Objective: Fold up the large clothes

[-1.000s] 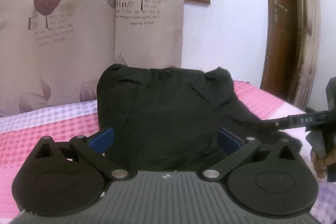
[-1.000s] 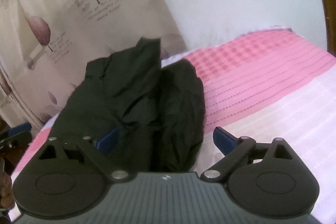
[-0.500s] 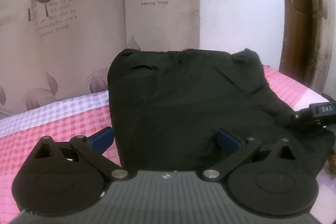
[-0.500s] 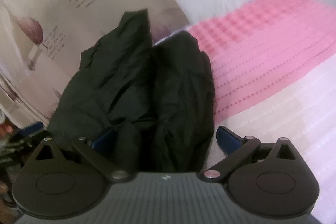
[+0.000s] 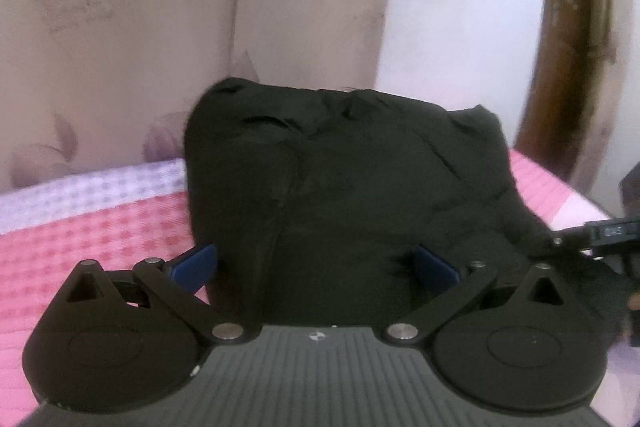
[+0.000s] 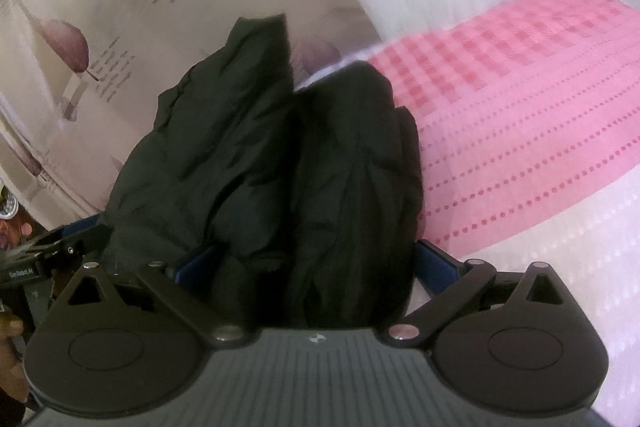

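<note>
A large black garment (image 5: 352, 179) lies bunched in a thick folded heap on the pink checked bedspread (image 5: 92, 235). My left gripper (image 5: 316, 263) is open, its blue pads (image 5: 194, 265) wide apart, and the near edge of the heap fills the gap between them. In the right wrist view the garment (image 6: 280, 155) shows as two upright lobes. My right gripper (image 6: 316, 263) is open too, with the heap's end between its fingers. Each gripper shows at the edge of the other's view: the right gripper (image 5: 612, 231) and the left gripper (image 6: 60, 247).
A beige curtain printed with purple leaves (image 5: 140, 27) hangs just behind the bed. A white wall and a brown door frame (image 5: 568, 47) stand at the right. Bare pink and white bedspread (image 6: 540, 115) stretches to the right of the garment. A hand (image 6: 10, 355) shows at far left.
Both grippers have moved in closer to the garment, which now looms larger and fills the gaps between their fingers. The fingers have stayed equally wide apart.
</note>
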Demonstrator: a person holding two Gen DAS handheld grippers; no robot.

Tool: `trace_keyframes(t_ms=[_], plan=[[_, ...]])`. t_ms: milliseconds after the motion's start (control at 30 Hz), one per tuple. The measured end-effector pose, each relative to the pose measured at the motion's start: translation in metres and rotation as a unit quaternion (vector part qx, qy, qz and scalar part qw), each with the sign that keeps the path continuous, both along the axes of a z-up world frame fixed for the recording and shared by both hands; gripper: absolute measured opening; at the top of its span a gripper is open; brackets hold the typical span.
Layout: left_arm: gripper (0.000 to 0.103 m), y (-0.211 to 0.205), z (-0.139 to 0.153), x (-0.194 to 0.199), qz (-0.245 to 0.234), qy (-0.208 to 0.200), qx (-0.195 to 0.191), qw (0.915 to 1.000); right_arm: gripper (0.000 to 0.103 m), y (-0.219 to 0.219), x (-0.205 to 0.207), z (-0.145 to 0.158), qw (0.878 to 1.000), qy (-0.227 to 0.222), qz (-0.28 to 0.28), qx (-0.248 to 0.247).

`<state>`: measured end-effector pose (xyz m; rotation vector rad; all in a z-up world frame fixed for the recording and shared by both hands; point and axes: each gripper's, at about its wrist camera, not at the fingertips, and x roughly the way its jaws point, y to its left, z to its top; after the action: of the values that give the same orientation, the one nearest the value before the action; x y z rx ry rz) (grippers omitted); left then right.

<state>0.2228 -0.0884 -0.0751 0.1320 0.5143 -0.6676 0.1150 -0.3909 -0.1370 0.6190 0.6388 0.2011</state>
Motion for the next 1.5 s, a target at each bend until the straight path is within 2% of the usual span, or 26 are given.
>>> trace_keyframes(t_ms=[133, 233, 367, 467, 533, 567, 633, 667, 733, 767, 833, 900, 1033, 1267, 1367, 1500], plan=[[0.103, 0.019, -0.008, 0.022, -0.047, 0.034, -0.049, 0.9971, 0.103, -0.005, 0.003, -0.001, 1.0, 0.001, 0.013, 0.014], [0.103, 0.038, -0.017, 0.046, -0.083, 0.075, -0.09, 0.9896, 0.103, -0.01, 0.008, -0.001, 0.999, 0.003, 0.034, 0.024], [0.103, 0.058, -0.034, 0.079, -0.12, 0.151, -0.14, 0.9712, 0.103, -0.009, 0.021, 0.002, 0.997, 0.015, 0.071, 0.019], [0.103, 0.064, -0.056, 0.1, -0.129, 0.227, -0.182, 0.9481, 0.103, -0.008, 0.033, 0.002, 0.996, 0.014, 0.088, 0.028], [0.103, 0.062, -0.066, 0.103, -0.126, 0.257, -0.203, 0.9364, 0.103, -0.004, 0.04, 0.001, 0.996, 0.009, 0.088, 0.032], [0.103, 0.062, -0.069, 0.1, -0.122, 0.257, -0.211, 0.9352, 0.103, -0.001, 0.042, 0.0, 0.996, 0.006, 0.086, 0.035], [0.102, 0.062, -0.07, 0.089, -0.116, 0.239, -0.223, 0.9381, 0.102, 0.008, 0.043, -0.001, 0.996, -0.006, 0.089, 0.024], [0.099, 0.063, -0.07, 0.084, -0.112, 0.233, -0.229, 0.9385, 0.098, 0.011, 0.041, 0.0, 0.996, -0.011, 0.091, 0.023], [0.089, 0.067, -0.064, 0.07, -0.099, 0.213, -0.241, 0.9415, 0.077, 0.013, 0.039, 0.002, 0.995, -0.019, 0.089, 0.04], [0.085, 0.071, -0.06, 0.064, -0.095, 0.206, -0.247, 0.942, 0.074, 0.016, 0.037, 0.005, 0.995, -0.025, 0.085, 0.035], [0.083, 0.076, -0.051, 0.048, -0.091, 0.189, -0.249, 0.9455, 0.056, 0.024, 0.032, 0.015, 0.995, -0.039, 0.083, 0.027], [0.082, 0.086, -0.043, 0.039, -0.091, 0.181, -0.249, 0.947, 0.05, 0.036, 0.031, 0.026, 0.995, -0.05, 0.084, 0.022], [0.082, 0.121, -0.025, 0.01, -0.077, 0.171, -0.248, 0.9504, 0.047, 0.061, 0.023, 0.045, 0.992, -0.075, 0.098, 0.039], [0.082, 0.198, 0.006, -0.036, -0.032, 0.156, -0.24, 0.9578, 0.046, 0.119, -0.015, 0.056, 0.982, -0.077, 0.118, 0.127], [0.082, 0.225, 0.004, -0.058, -0.014, 0.152, -0.233, 0.9603, 0.046, 0.145, -0.034, 0.059, 0.979, -0.083, 0.13, 0.132], [0.086, 0.236, -0.013, -0.077, 0.015, 0.139, -0.192, 0.9713, 0.046, 0.162, -0.047, 0.037, 0.981, -0.06, 0.132, 0.129]])
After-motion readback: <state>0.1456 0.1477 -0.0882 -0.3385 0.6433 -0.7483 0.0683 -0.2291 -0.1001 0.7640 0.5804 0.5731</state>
